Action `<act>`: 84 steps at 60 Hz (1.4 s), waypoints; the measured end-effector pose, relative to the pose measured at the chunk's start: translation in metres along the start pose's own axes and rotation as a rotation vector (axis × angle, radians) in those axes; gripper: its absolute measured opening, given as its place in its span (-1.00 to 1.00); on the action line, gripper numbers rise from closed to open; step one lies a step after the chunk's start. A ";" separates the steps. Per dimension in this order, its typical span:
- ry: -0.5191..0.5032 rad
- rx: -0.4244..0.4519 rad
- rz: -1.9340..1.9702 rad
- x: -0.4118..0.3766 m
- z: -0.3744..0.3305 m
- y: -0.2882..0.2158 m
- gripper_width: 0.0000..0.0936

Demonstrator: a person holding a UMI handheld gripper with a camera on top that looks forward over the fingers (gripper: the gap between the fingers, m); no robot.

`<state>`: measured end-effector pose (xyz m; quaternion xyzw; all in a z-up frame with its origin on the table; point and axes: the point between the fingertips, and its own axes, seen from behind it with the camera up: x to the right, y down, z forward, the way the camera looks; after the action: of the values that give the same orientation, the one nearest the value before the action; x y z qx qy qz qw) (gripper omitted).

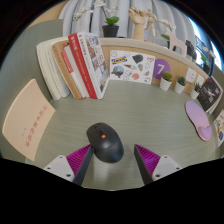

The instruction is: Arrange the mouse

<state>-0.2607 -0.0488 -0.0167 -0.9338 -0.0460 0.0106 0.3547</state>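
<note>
Black mouse (105, 142) lies on the table (150, 105) between the fingers. Gripper (112, 158) spread wide, gripping nothing.

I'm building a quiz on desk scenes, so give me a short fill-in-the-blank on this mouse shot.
1. The mouse lies ____ the open gripper's two fingers.
2. The mouse is mostly ____ in colour.
3. The books beyond the mouse stand ____, leaning a little.
4. The mouse pad, off to one side, is ____.

Missing words: between; black; upright; purple
</note>
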 end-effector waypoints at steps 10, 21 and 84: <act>0.031 -0.002 0.040 0.011 0.022 -0.027 0.77; 0.039 -0.025 0.092 0.016 0.038 -0.037 0.64; 0.046 0.421 0.037 0.309 -0.152 -0.263 -0.29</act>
<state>0.0339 0.0753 0.2751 -0.8397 -0.0174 0.0051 0.5428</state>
